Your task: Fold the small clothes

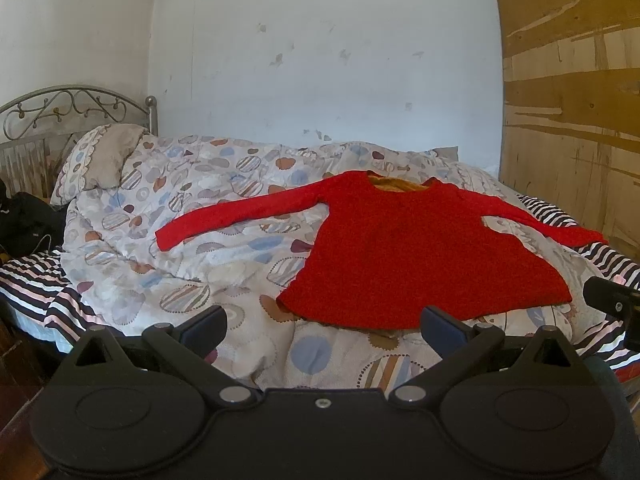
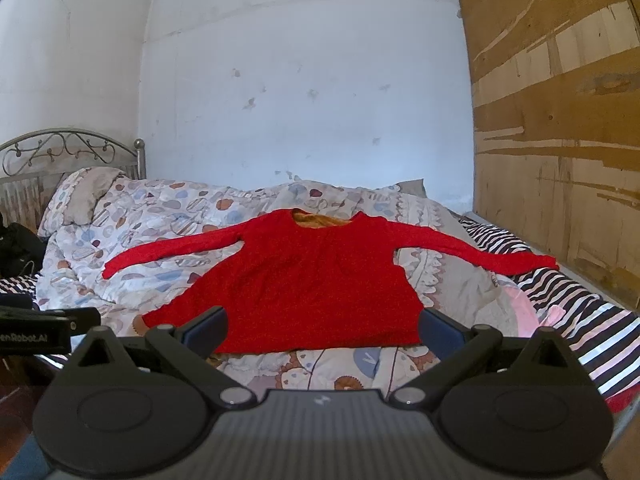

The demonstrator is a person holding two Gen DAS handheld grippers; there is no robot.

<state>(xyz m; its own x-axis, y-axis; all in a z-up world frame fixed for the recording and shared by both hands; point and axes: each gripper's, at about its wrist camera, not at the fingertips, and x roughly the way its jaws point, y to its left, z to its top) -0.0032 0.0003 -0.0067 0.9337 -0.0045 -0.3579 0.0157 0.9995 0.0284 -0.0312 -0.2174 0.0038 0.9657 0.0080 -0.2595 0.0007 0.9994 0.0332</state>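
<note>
A red long-sleeved sweater (image 1: pixel 416 256) lies flat on the patterned duvet (image 1: pixel 192 248), both sleeves spread out, neckline toward the wall. It also shows in the right wrist view (image 2: pixel 316 292). My left gripper (image 1: pixel 324 328) is open and empty, just before the sweater's hem, above the duvet. My right gripper (image 2: pixel 322 330) is open and empty, its fingers framing the hem from the near side. A part of the right gripper (image 1: pixel 612 308) shows at the right edge of the left wrist view. A part of the left gripper (image 2: pixel 40 328) shows at the left edge of the right wrist view.
A pillow (image 1: pixel 100 160) and a metal headboard (image 1: pixel 68 108) stand at the left. A black bag (image 1: pixel 24 220) lies at the far left. A striped sheet (image 2: pixel 576 320) shows at the right. A worn wooden board (image 2: pixel 556 120) stands along the right side. A white wall is behind.
</note>
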